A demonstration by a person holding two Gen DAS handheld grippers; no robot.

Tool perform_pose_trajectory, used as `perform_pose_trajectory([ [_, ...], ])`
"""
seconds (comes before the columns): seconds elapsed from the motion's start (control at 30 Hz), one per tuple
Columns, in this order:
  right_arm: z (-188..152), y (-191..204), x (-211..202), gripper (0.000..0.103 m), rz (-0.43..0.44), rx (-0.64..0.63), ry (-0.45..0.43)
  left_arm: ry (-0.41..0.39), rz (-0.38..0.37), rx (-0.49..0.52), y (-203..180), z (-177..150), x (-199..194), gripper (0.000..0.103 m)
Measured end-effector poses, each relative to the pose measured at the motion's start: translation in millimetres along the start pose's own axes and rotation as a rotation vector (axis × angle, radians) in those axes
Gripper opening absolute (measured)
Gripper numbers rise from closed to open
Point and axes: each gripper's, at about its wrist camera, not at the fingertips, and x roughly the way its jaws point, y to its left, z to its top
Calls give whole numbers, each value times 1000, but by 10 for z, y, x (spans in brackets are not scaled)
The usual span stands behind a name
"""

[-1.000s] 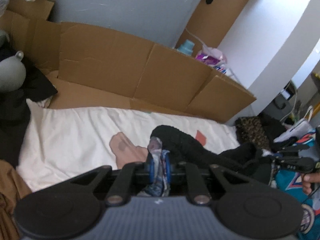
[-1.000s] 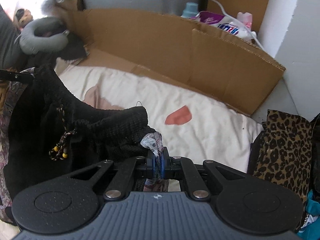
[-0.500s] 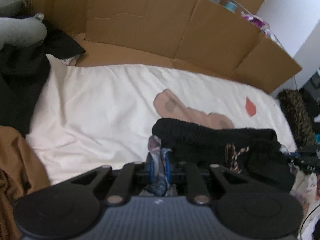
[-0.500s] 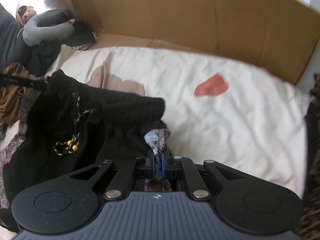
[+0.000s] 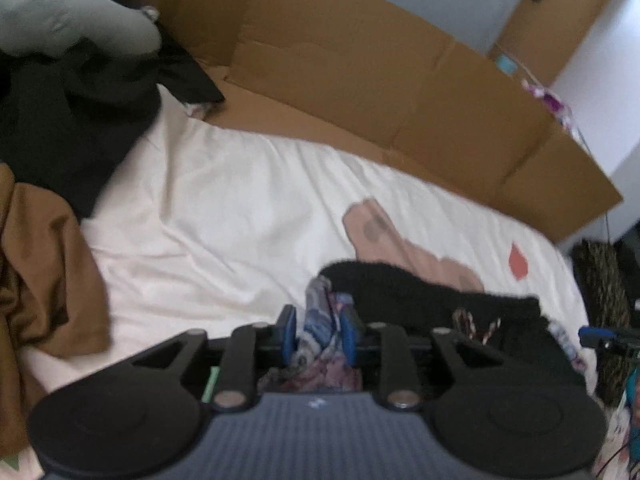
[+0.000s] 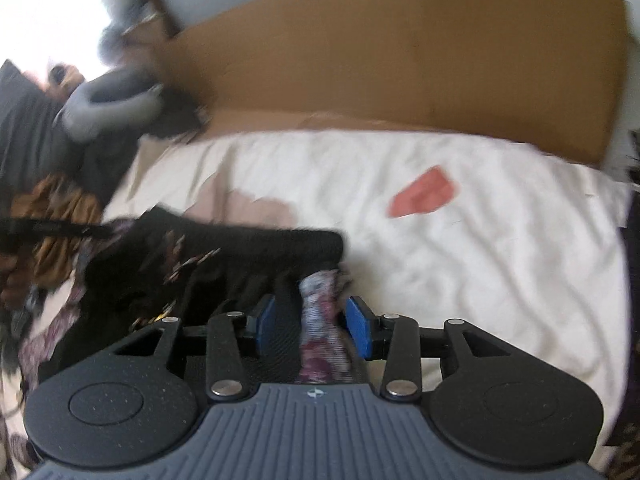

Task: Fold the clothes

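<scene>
Now my left gripper (image 5: 319,334) and right gripper (image 6: 316,322) have just been opening, jaws slack around the black knitted, floral-lined garment (image 6: 256,252) on the cream bedsheet (image 6: 460,264).

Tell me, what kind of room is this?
Probably a bedroom: a white sheet covers what looks like a bed, with a grey neck pillow, heaped black clothes and brown cardboard panels behind.

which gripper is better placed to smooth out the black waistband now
Left, probably. The black waistband stretches away across the white sheet right beside the left gripper. Both grippers' jaws have just been opening, patterned cloth loose between them; the right gripper sits at the band's end.
</scene>
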Motion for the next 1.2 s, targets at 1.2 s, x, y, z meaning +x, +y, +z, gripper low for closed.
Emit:
perform_pose_trajectory([
  [1.2, 54, 154, 995, 45, -1, -140, 96, 187, -65, -122, 87, -67, 741, 39],
])
